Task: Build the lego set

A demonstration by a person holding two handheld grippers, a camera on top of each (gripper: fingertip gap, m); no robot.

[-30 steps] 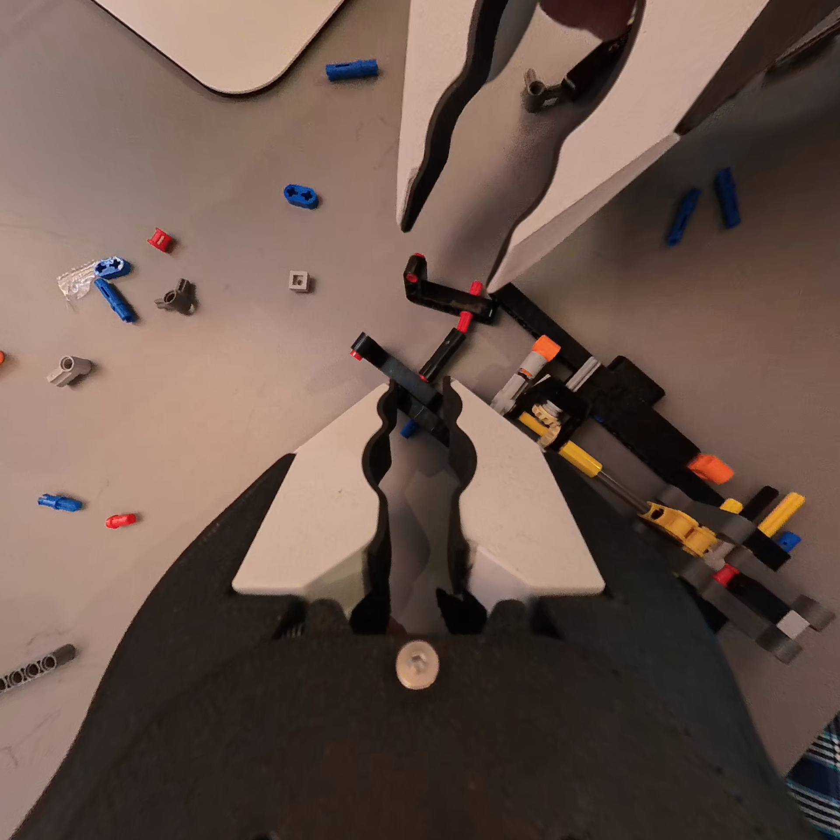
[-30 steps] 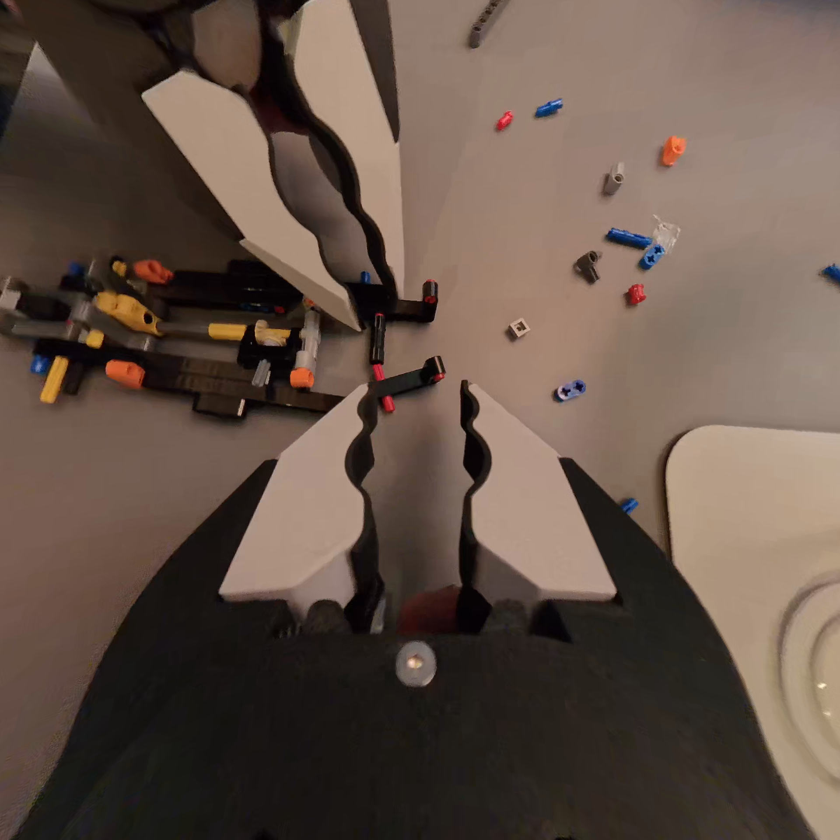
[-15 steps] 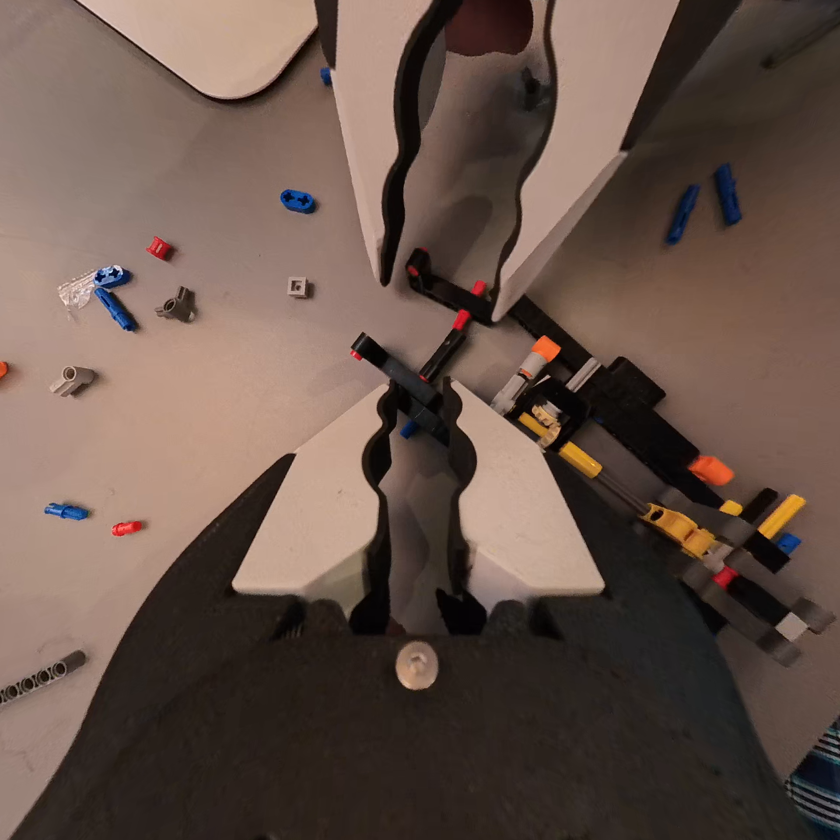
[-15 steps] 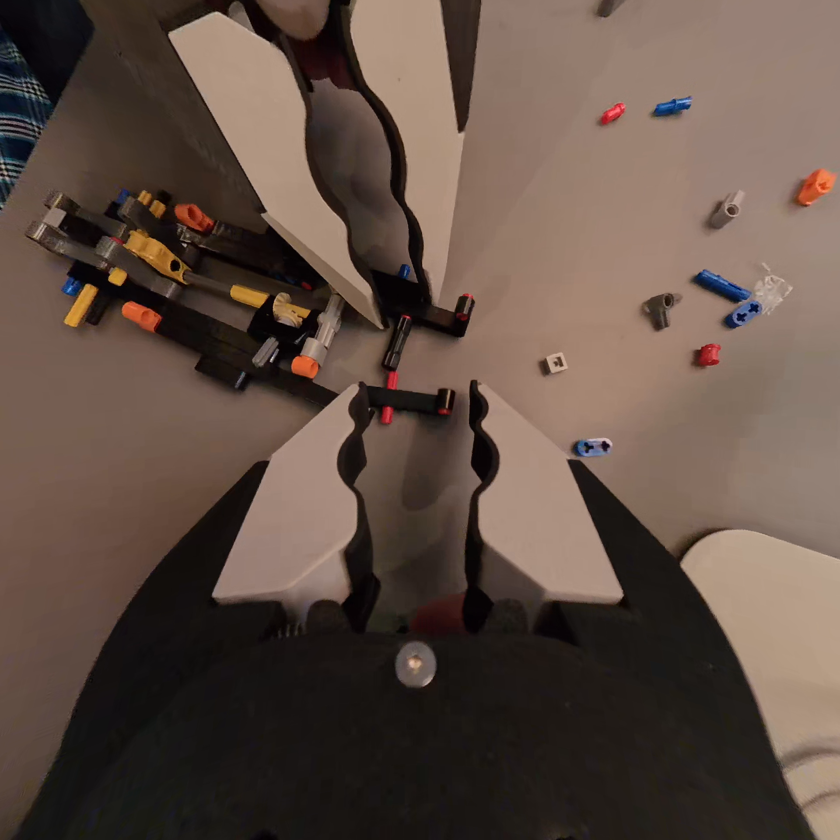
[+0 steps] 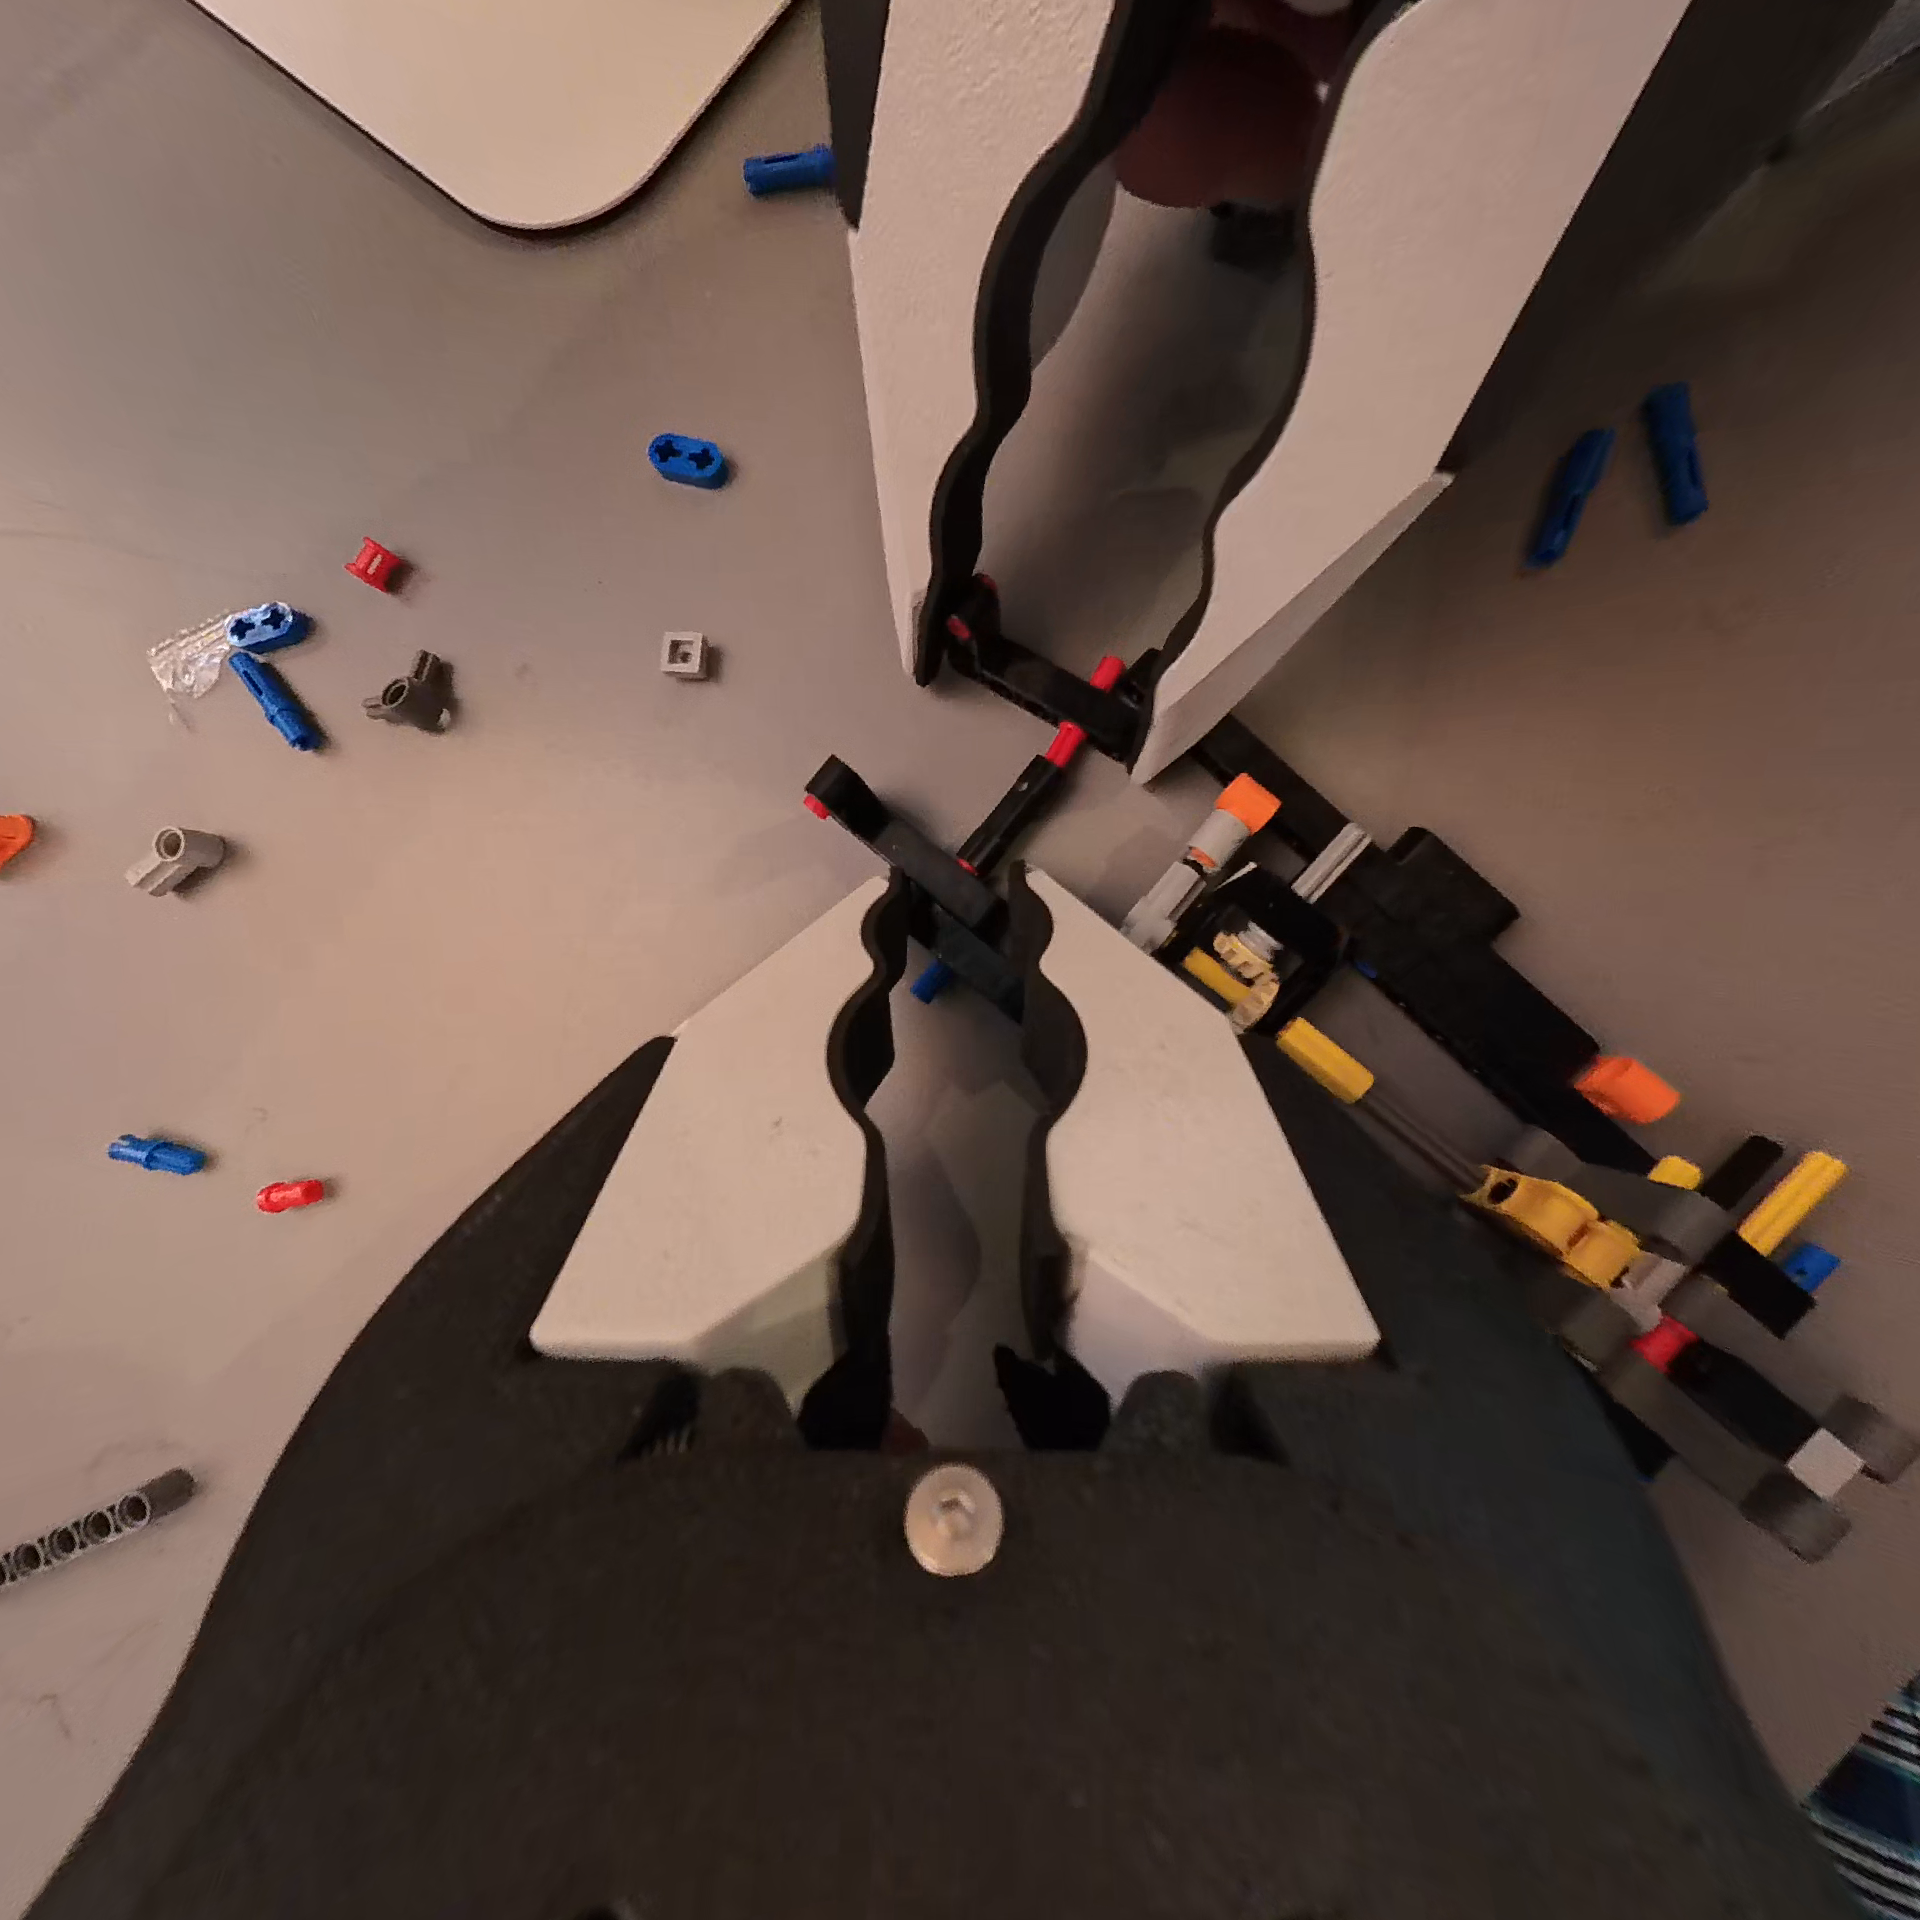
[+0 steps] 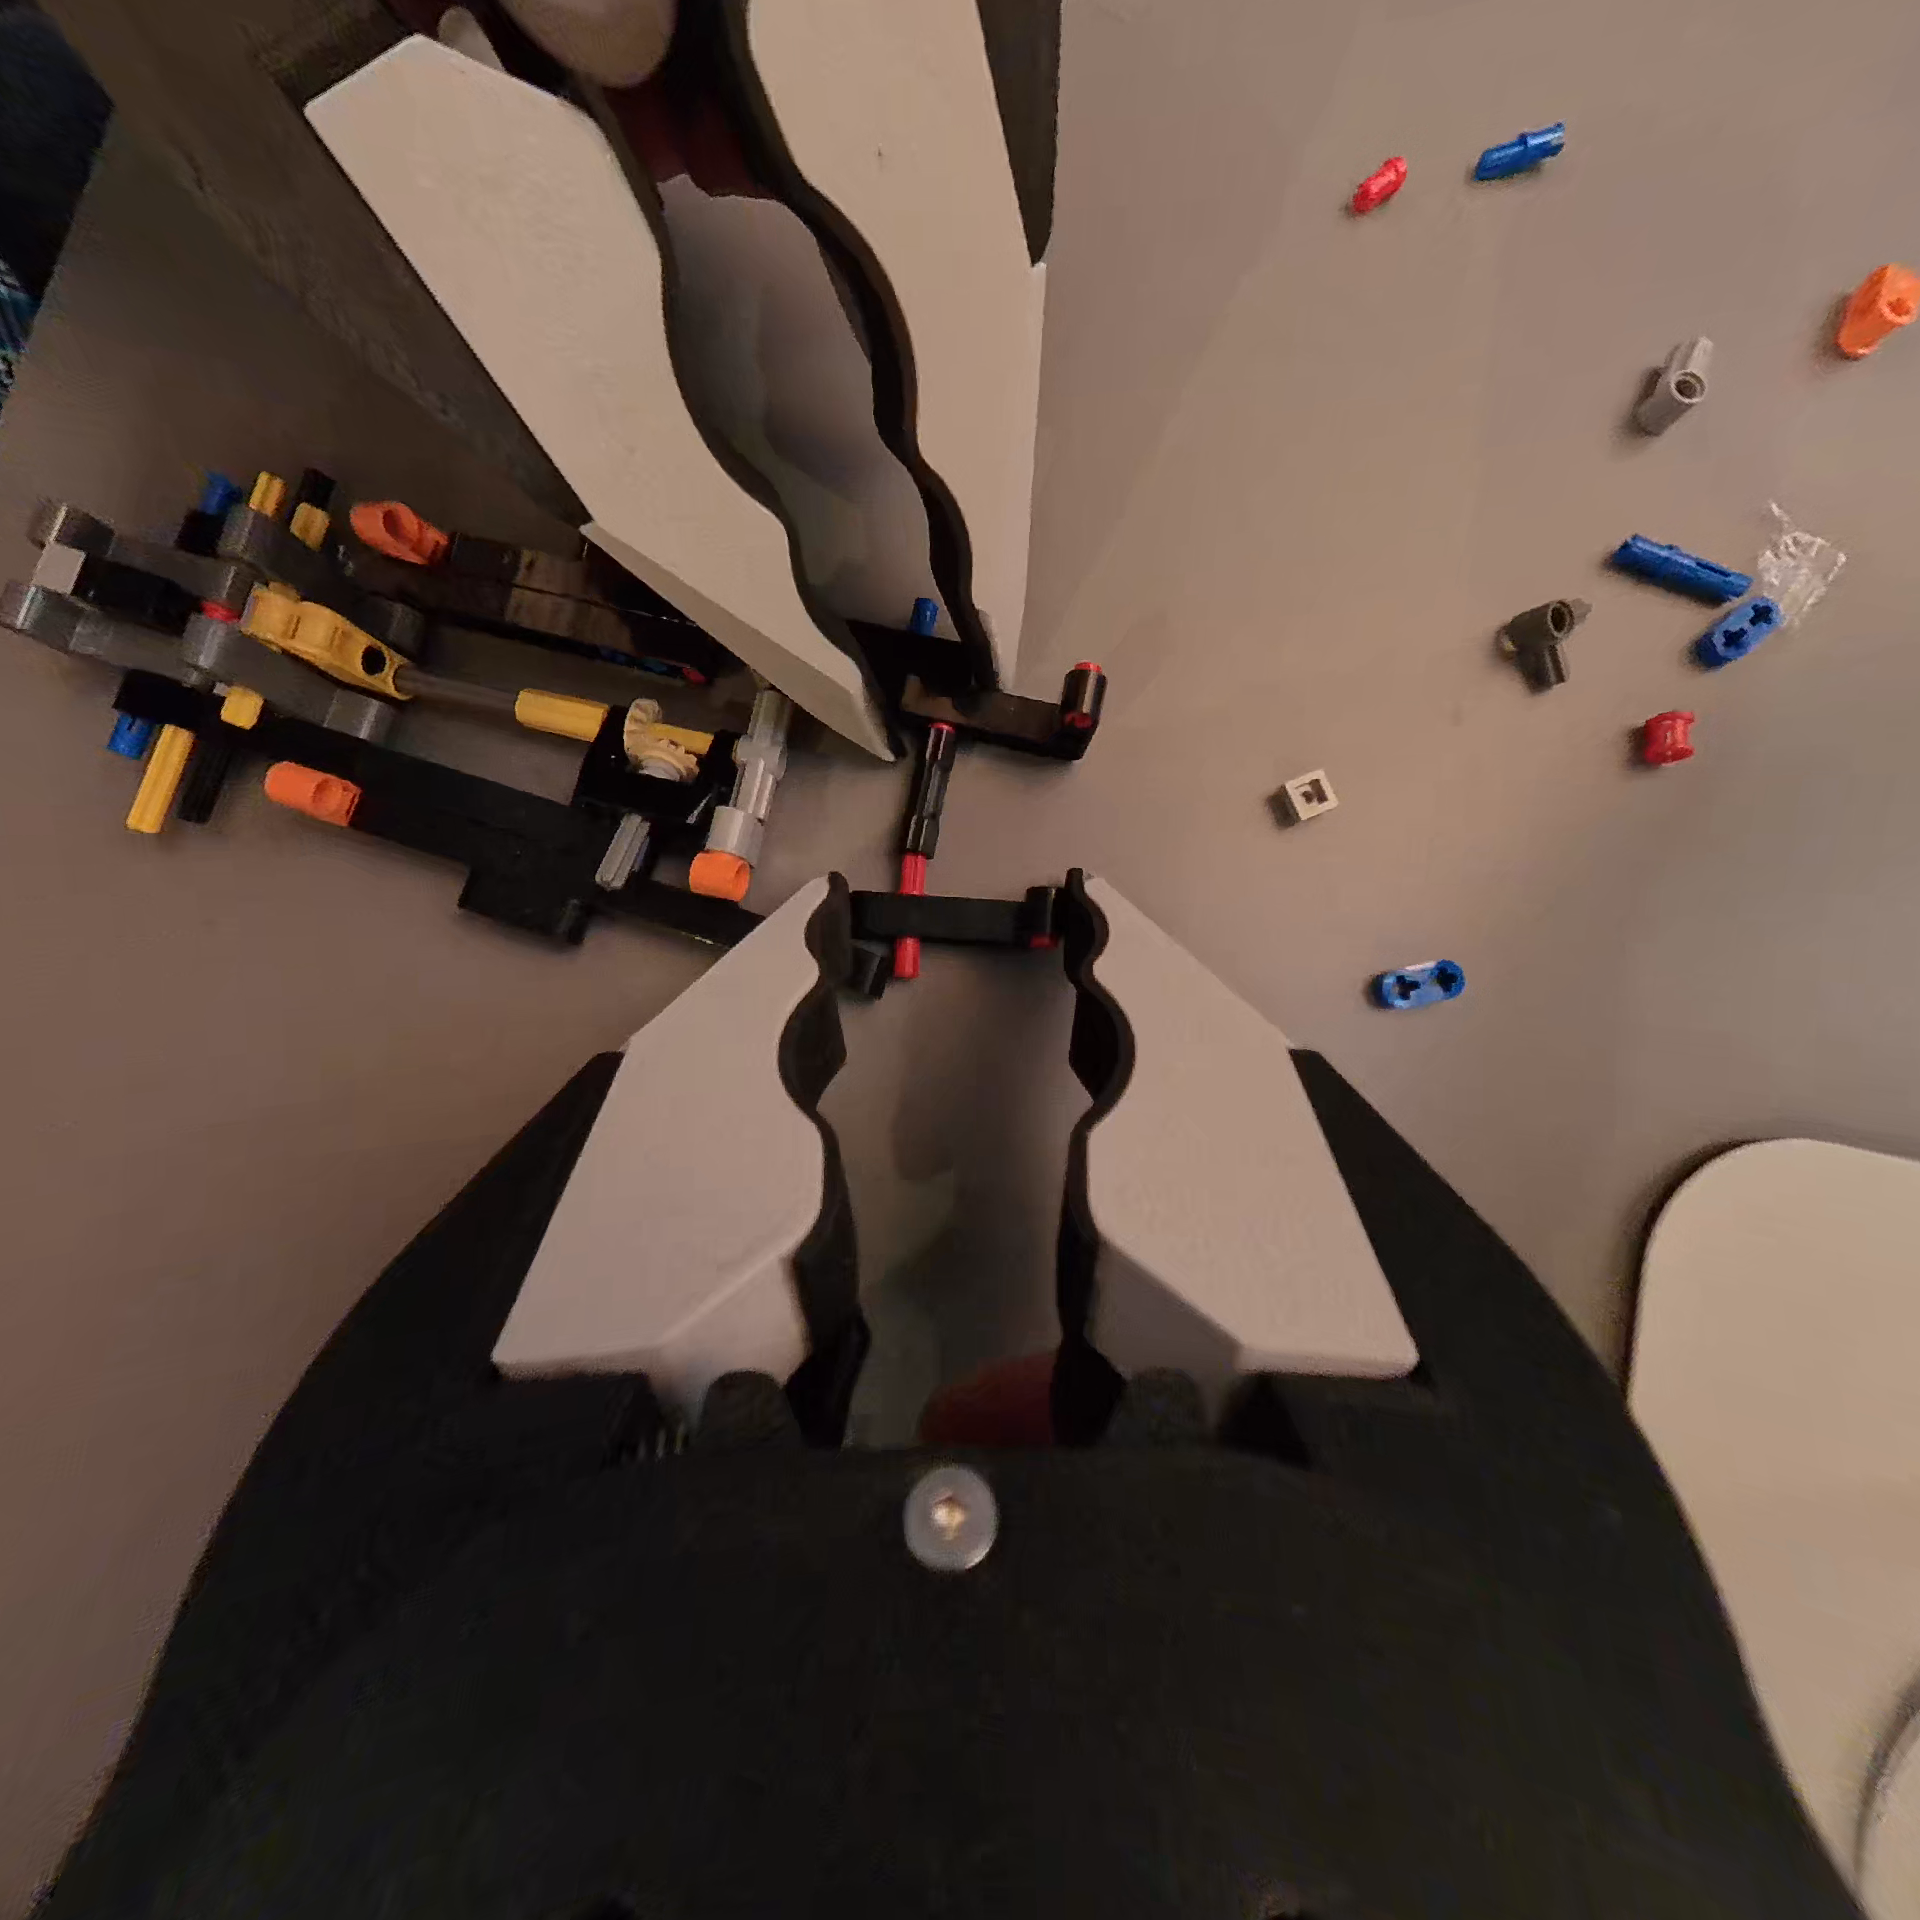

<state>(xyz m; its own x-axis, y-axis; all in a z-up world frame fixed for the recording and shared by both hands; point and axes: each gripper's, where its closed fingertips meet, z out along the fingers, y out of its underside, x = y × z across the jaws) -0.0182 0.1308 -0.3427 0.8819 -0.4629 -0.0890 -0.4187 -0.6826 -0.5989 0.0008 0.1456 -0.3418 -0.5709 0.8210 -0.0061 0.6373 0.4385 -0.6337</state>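
Note:
A long black, grey, yellow and orange Technic build [image 5: 1455, 956] lies on the grey table; it also shows in the right wrist view [image 6: 416, 800]. At its end, two short black beams are joined by a black axle with red ends [image 5: 1013, 816] [image 6: 928, 795]. My left gripper [image 5: 951, 904] is shut on the near black beam [image 5: 894, 831]. My right gripper [image 6: 951, 899] is shut on the other black beam [image 6: 951, 920], one fingertip at each end. Each gripper shows in the other's view, the right [image 5: 1039, 686] and the left [image 6: 935, 696].
Loose small pieces lie to one side: a blue link [image 5: 686, 460], a grey square piece [image 5: 683, 655], a dark connector [image 5: 410, 696], a red bush [image 5: 372, 564]. Two blue pins [image 5: 1673, 468] lie beyond the build. A white board [image 5: 499, 94] [image 6: 1787, 1403] sits at the table's edge. The right tips stand about 5 cm off the grey square piece [image 5: 683, 655]. It is also in sight in the right wrist view [image 6: 1305, 791].
My right gripper has moved in over the far black beam and narrowed until its fingertips meet the beam's ends. My left gripper has kept its grip and stayed in place.

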